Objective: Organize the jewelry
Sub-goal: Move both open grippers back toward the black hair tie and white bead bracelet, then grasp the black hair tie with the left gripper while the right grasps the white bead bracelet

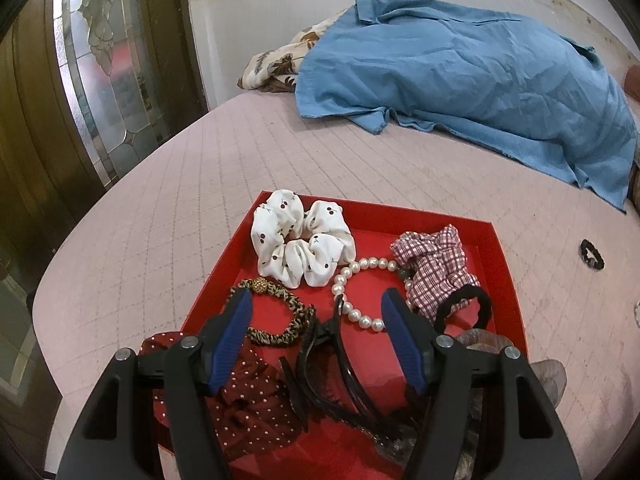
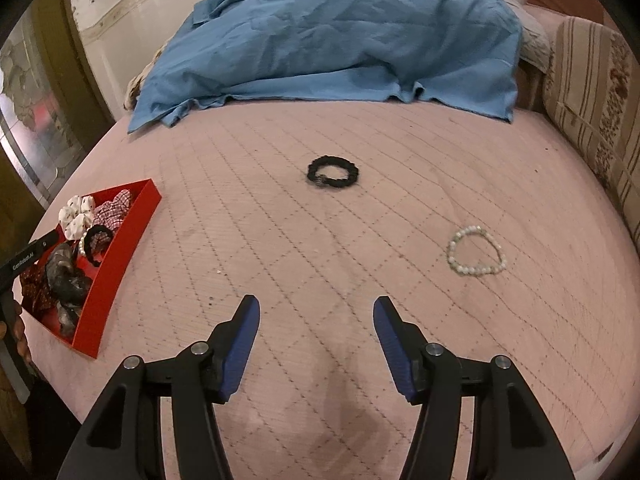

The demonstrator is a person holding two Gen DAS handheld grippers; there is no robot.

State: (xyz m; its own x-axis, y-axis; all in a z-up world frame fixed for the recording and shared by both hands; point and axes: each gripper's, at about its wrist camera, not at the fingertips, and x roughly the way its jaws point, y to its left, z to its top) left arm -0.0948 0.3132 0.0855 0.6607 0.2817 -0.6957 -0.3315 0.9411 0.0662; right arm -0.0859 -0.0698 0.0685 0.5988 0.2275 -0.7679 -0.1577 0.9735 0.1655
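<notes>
In the left wrist view a red tray (image 1: 496,264) lies on the pink quilted bed. It holds a white cherry-print scrunchie (image 1: 302,246), a plaid scrunchie (image 1: 434,264), a pearl bracelet (image 1: 360,292), a leopard hair tie (image 1: 280,320), a black claw clip (image 1: 332,364), a dark red dotted scrunchie (image 1: 248,396) and a black hair tie (image 1: 464,306). My left gripper (image 1: 317,296) hangs open above the clip, gripping nothing. My right gripper (image 2: 317,302) is open and empty over bare quilt. Beyond it lie a black bracelet (image 2: 333,173) and, to the right, a pale bead bracelet (image 2: 476,252).
A blue cloth (image 2: 340,36) covers the far side of the bed, over a floral fabric (image 1: 276,64). A striped cushion (image 2: 592,92) lines the right edge. A wooden door with patterned glass (image 1: 100,80) stands left. In the right wrist view the tray (image 2: 116,264) sits near the left bed edge.
</notes>
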